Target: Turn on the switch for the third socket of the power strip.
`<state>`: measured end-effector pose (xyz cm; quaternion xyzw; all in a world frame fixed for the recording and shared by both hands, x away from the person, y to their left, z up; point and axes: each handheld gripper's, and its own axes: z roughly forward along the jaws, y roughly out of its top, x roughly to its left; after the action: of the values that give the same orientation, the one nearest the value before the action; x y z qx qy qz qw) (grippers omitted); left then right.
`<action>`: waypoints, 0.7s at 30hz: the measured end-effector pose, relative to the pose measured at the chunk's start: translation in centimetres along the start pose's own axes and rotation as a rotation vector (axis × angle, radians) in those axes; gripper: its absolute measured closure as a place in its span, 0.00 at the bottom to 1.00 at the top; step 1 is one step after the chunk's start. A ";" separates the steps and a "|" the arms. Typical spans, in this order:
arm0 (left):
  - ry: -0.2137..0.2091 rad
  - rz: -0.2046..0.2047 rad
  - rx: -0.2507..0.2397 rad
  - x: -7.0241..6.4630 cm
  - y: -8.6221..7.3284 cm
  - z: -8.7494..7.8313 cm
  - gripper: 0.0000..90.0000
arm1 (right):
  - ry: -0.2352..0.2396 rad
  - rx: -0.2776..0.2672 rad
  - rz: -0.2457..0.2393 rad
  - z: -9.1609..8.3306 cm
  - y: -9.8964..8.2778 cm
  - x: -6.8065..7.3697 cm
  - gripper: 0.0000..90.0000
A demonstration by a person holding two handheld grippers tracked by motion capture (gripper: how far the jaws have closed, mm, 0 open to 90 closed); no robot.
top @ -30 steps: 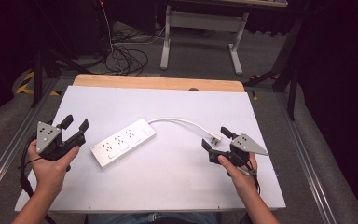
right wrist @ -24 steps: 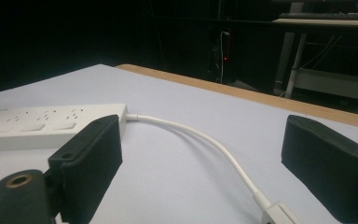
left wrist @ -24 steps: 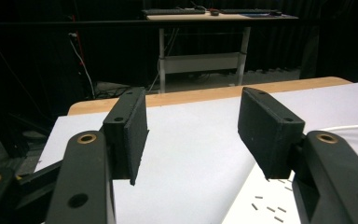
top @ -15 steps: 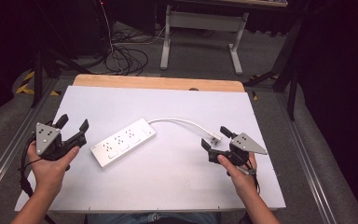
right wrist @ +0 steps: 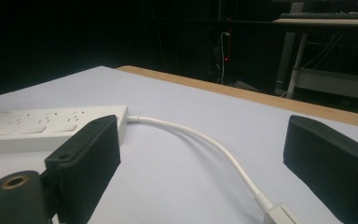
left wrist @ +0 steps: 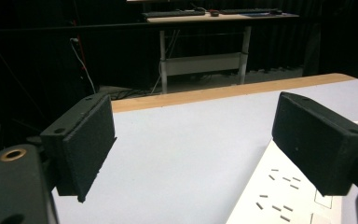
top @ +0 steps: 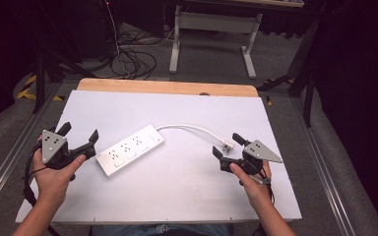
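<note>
Two grippers, one white power strip (top: 130,150), one short white cable (top: 192,129) ending in a plug (top: 228,145); all on a white desk (top: 177,196) with a wooden far edge. Power strip: lies flat and slantwise left of the desk's middle, sockets up, its cable arcing right to the plug, which rests on the desk. Left gripper (top: 78,140): held at the left, just beside the strip's near-left end, jaws spread wide, having just been opening, with nothing between them; in the left gripper view the strip's socket face (left wrist: 279,196) lies below the right-hand jaw, untouched. Right gripper (top: 228,147): released, jaws parted, plug lying between or just under the fingertips; in the right gripper view the cable (right wrist: 205,140) runs up between the jaws toward the strip (right wrist: 51,123) and no pad presses on it. Step in hand, by judgement: taking hold of strip and plug. Handling notes: close the left jaws squarely across the strip's narrow width, pads on the side walls, not on the sockets. Take the plug by its body rather than the cable, prongs left free; lift little, since the cable is short and will drag the strip.
</note>
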<state>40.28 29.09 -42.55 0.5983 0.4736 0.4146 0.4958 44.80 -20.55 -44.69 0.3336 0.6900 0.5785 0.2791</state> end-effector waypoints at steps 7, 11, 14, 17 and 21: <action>0.016 -0.008 -0.004 0.1 -0.1 0.0 0.10 | -0.003 -0.004 -0.001 0.0 0.0 0.0 0.12; 0.030 -0.001 -0.013 0.1 -0.2 0.0 0.05 | -0.009 -0.010 0.007 -0.1 0.1 -0.1 0.11; 0.032 0.007 -0.011 0.0 -0.2 0.0 0.04 | -0.008 -0.013 0.014 -0.1 0.1 -0.1 0.10; 0.030 0.006 -0.010 0.0 -0.2 0.0 0.04 | -0.009 -0.015 0.015 -0.1 0.1 -0.1 0.09; 0.026 0.000 -0.007 0.2 -0.3 0.0 0.04 | -0.001 -0.018 0.005 -0.2 0.1 -0.1 0.04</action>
<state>40.26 29.27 -42.84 0.5913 0.4787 0.4236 0.4917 44.78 -20.74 -44.56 0.3329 0.6838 0.5854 0.2809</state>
